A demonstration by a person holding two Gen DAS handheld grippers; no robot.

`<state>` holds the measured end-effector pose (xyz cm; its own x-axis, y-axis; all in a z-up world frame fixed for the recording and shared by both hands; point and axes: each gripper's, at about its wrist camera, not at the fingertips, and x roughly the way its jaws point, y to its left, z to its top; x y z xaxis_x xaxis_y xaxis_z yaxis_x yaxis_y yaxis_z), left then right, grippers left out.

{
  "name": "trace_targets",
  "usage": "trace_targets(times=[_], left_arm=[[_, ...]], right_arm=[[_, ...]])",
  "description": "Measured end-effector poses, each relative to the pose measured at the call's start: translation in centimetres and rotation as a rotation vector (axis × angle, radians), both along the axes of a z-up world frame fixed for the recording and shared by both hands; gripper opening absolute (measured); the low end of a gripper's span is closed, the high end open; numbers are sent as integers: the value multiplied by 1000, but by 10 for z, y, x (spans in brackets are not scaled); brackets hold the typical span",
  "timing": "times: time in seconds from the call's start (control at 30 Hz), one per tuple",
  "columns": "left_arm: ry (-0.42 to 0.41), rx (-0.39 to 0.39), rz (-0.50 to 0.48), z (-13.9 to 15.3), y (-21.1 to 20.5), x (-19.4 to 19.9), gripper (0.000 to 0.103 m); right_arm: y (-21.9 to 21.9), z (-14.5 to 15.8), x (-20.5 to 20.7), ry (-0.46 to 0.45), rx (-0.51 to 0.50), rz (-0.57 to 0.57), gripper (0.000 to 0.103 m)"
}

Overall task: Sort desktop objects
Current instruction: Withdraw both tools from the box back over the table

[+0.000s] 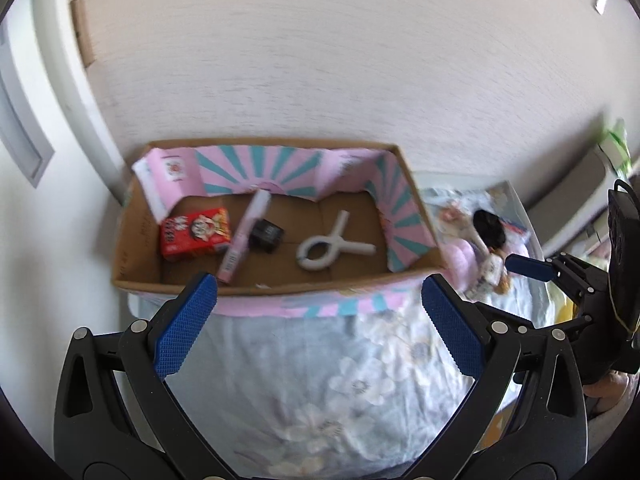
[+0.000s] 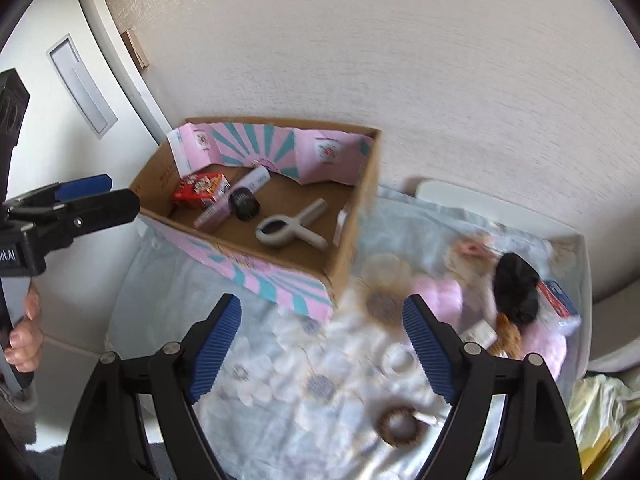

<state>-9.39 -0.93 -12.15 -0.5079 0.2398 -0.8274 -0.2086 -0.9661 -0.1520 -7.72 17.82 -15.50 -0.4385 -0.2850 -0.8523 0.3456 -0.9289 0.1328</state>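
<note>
Both tools hang empty, jaws apart: the left gripper (image 1: 320,324) at lower centre, the right gripper (image 2: 322,346) likewise. The cardboard box (image 2: 352,216) sits mid-frame; unsorted clutter, a brown hair ring (image 2: 400,426) included, lies lower right. On soft, rumpled floral cloth (image 1: 312,380), a pinch could snag fabric instead.

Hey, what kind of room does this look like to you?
Probably a bedroom at home: a floral bedsheet covers the surface, a white door stands beside a textured wall, and a cardboard box holds small household items.
</note>
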Motion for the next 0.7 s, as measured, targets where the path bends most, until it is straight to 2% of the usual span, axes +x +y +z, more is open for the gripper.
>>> trace_targets(times=[0.33,0.7], left_arm=[[-13,-36,-167,-9,76,26,102],[-10,-38,-281,-8,134,35,102]], right_arm=[[86,-20,53,-31,70,-122,80],[143,-29,83,-52,43,-247,80]])
